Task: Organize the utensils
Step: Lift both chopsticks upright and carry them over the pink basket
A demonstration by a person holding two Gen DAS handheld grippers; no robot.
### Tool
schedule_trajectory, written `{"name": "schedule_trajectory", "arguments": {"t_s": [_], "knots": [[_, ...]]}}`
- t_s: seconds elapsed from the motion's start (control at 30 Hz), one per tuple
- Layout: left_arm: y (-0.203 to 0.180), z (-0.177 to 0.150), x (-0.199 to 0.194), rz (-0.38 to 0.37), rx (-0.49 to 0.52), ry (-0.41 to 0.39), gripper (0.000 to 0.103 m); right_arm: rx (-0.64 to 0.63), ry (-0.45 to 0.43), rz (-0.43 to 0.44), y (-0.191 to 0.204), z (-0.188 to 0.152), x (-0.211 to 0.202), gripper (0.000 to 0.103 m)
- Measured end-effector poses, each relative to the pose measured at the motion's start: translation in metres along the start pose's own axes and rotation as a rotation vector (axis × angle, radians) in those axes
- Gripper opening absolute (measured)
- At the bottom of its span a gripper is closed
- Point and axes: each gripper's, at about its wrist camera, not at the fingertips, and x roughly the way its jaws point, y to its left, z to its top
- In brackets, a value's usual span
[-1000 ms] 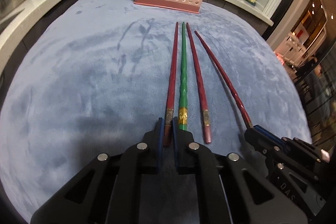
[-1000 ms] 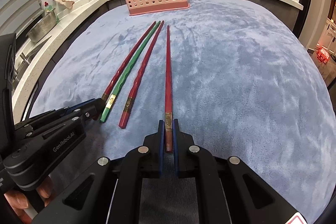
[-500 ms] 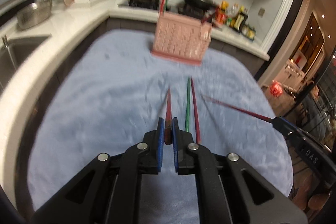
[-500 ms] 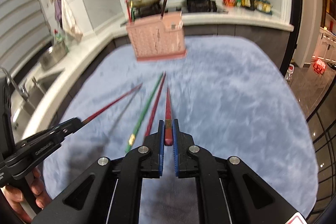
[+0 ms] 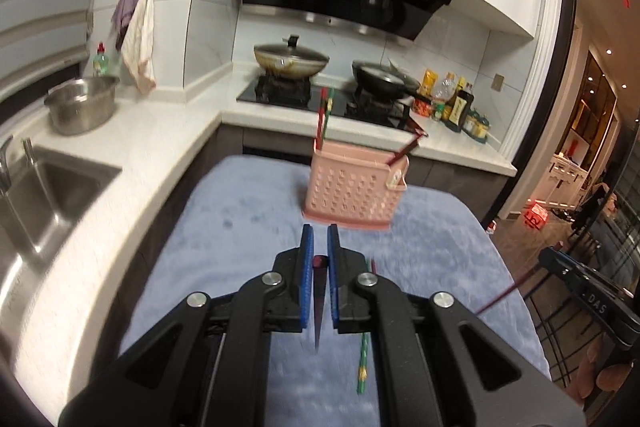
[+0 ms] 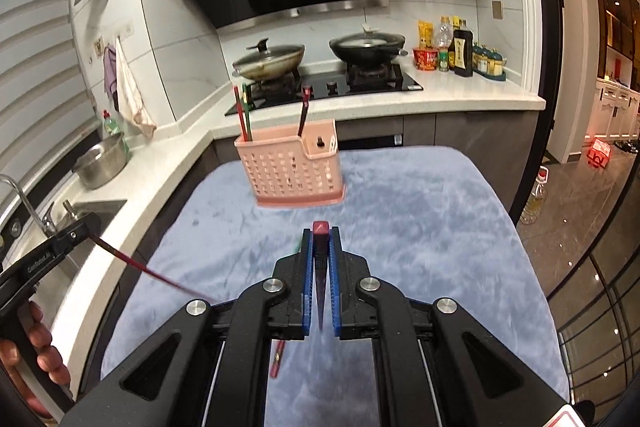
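Both tools are raised above the blue-covered worktop [image 6: 420,211], the left tool [image 5: 320,247] and right tool [image 6: 321,247] each pinching a red chopstick [image 5: 319,311] [image 6: 321,267] point-down, near the pink basket [image 6: 292,171] farther back.

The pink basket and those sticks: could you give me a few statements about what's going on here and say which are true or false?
1. Each gripper holds a red chopstick. True: the left gripper grips one red chopstick, the right gripper another red chopstick.
2. The pink basket is empty. False: several chopsticks stand in it.
3. A green chopstick lies on the blue cloth. True.
4. The basket sits on the stove. False: it stands on the blue cloth.
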Motion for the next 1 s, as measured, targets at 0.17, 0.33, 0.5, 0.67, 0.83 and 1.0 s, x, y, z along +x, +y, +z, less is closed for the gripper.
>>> {"name": "schedule_trajectory", "arguments": {"t_s": [0.17,0.33,0.5,0.67,0.83,1.0], "knots": [[-0.001,0.036,0.01,0.006,0.019,-0.04,0.006,0.017,-0.044,0.02,-0.002,0.031,0.003,0.007],[-0.009,0.085,0.021,0.011,0.036,-0.122,0.006,0.067,-0.096,0.071,-0.006,0.085,0.017,0.007],[-0.02,0.14,0.042,0.008,0.034,-0.205,0.006,0.105,-0.159,0.108,-0.003,0.145,0.043,0.007],[-0.033,0.19,0.067,0.005,0.039,-0.288,0.006,0.111,-0.204,0.122,0.013,0.198,0.076,0.007],[-0.044,0.225,0.091,-0.015,0.049,-0.344,0.006,0.116,-0.226,0.119,0.024,0.236,0.11,0.007],[-0.048,0.232,0.131,-0.017,0.059,-0.328,0.006,0.093,-0.203,0.098,0.029,0.249,0.149,0.007]]}}
